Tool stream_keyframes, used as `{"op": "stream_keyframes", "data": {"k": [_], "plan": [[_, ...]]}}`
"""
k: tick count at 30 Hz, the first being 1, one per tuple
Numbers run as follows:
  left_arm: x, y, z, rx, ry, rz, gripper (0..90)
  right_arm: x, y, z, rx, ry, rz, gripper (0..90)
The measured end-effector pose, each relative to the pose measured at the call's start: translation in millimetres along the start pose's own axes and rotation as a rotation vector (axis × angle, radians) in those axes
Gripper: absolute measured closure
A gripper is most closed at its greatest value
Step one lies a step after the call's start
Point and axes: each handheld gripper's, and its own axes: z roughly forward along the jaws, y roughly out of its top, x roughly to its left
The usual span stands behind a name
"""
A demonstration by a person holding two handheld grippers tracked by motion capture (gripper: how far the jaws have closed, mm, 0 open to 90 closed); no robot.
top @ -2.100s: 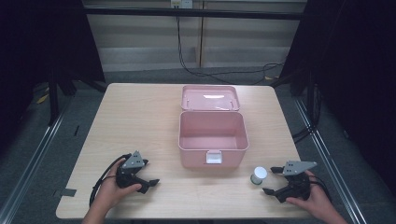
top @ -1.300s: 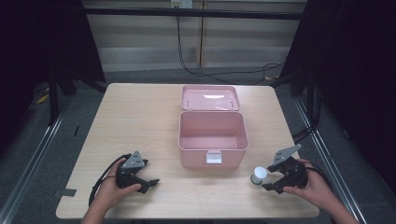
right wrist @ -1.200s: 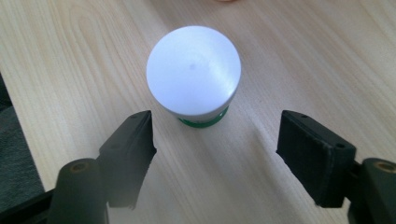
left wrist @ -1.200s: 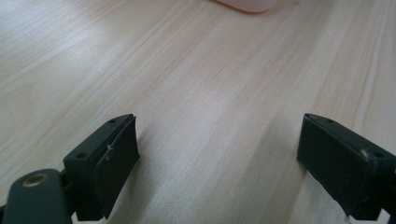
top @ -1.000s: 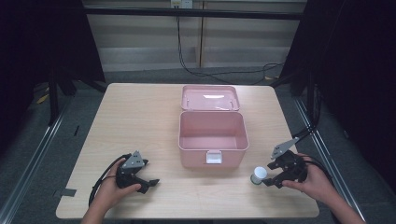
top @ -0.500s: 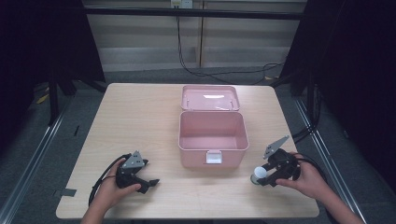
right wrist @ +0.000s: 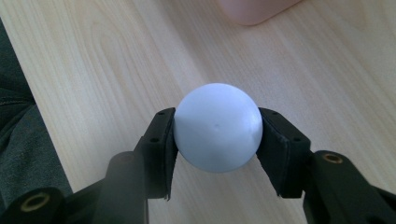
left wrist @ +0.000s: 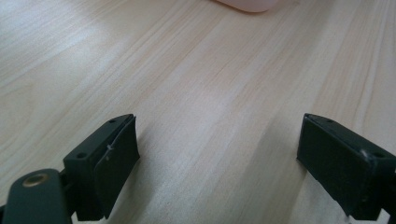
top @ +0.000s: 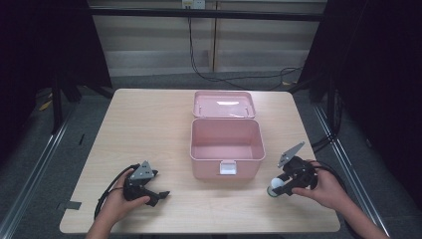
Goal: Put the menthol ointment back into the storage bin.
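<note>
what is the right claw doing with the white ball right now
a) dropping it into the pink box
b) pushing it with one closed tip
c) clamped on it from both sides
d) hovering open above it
c: in the right gripper view the right claw has a black jaw pressed against each side of the white ball, over the table in front of the pink box.

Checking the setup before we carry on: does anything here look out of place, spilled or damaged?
Nothing stands out. The pink box sits square with its lid open, the right gripper has its jaws against the white ball, and the left gripper rests open on the table.
</note>
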Motion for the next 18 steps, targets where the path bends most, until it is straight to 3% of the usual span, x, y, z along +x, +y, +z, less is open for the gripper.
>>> {"op": "stream_keyframes", "data": {"k": [10,18], "plan": [[0.1,0.0,0.0,0.000,0.001,0.001,12.0,1.1,5.3,-7.5,0.023,0.014,-0.001,50.4],[0.1,0.0,0.0,-0.001,0.001,0.000,11.9,0.5,13.0,-23.7,0.039,0.006,-0.001,50.4]]}}
